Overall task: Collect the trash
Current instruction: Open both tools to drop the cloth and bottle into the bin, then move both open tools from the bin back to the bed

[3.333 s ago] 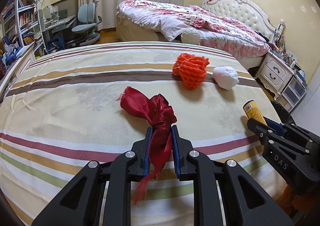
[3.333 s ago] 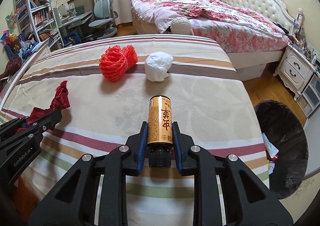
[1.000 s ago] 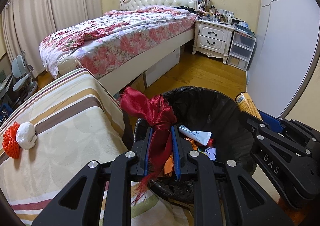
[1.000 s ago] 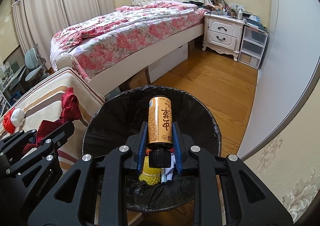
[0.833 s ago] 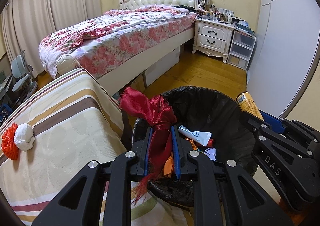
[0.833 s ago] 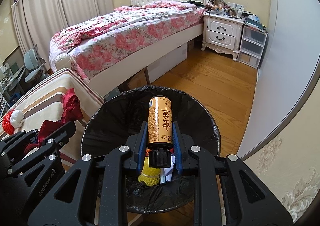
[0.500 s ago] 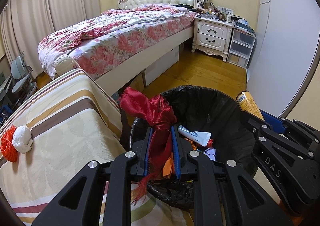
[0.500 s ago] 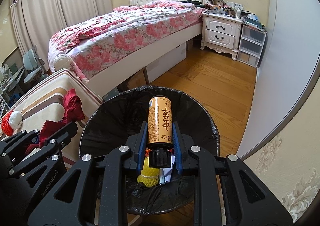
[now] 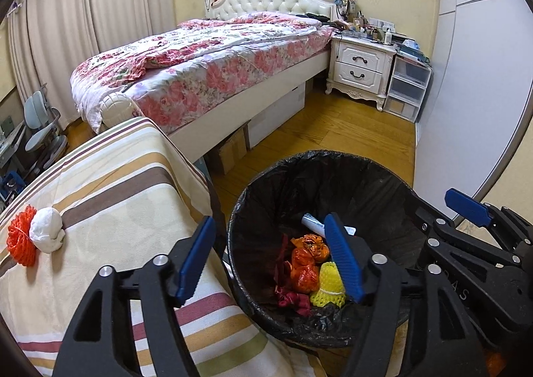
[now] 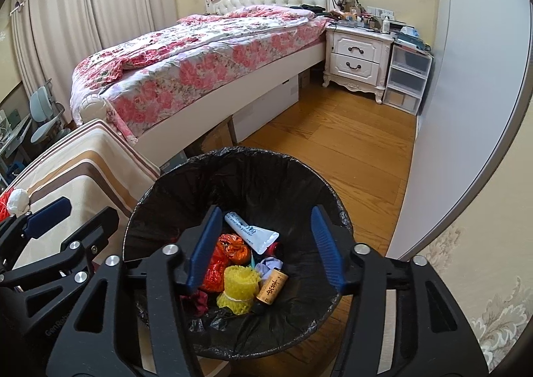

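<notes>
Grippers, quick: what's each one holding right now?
Left gripper: jaws opening, nothing between them.
Right gripper: jaws opening, nothing between them.

The bin (image 10: 233, 183) stands on the floor (image 10: 349, 150) just right of the striped table (image 9: 110, 183), with the bed (image 9: 206, 67) behind both. In the bin lie a can (image 10: 272, 287), a tube (image 10: 250, 232) and a foam net (image 10: 237, 287). On the table a paper wad (image 9: 46, 234) touches a mesh ball (image 9: 20, 237)

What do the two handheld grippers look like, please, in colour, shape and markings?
Both the left gripper and the right gripper are matte black plastic frames with cut-out openings, silver screw heads and two long fingers lined with ribbed blue pads. Partial white lettering marks their sides. No cables show.
</notes>
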{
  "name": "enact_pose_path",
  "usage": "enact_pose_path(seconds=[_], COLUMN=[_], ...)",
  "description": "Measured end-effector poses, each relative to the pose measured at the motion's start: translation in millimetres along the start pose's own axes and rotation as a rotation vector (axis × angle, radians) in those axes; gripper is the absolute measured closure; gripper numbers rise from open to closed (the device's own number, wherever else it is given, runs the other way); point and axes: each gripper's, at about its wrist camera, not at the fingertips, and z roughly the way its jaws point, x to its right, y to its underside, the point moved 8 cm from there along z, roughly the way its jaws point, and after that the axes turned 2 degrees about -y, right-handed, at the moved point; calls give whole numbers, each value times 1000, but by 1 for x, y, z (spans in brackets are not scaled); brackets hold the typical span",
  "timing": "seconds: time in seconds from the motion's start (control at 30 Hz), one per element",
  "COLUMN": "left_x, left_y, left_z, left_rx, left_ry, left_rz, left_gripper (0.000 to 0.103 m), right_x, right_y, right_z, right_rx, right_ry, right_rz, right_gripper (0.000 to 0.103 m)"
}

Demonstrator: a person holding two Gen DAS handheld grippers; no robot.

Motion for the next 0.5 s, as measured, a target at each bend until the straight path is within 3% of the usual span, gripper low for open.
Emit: enact_pose_path(seconds=[0.2,0.5], left_x=[-16,-70], left_y=[1,26], left_z=[-8,-28], left_rx=[-3,-32], left_ry=[-32,-87], left_rz=[-21,-109], left_gripper=[30,30], right_x=[-1,-32], right_y=[-1,9], right_z=[-3,-7], right_rx=[1,-22], right_ry=[5,-42], right_rz=[9,-18], right_gripper=[35,29])
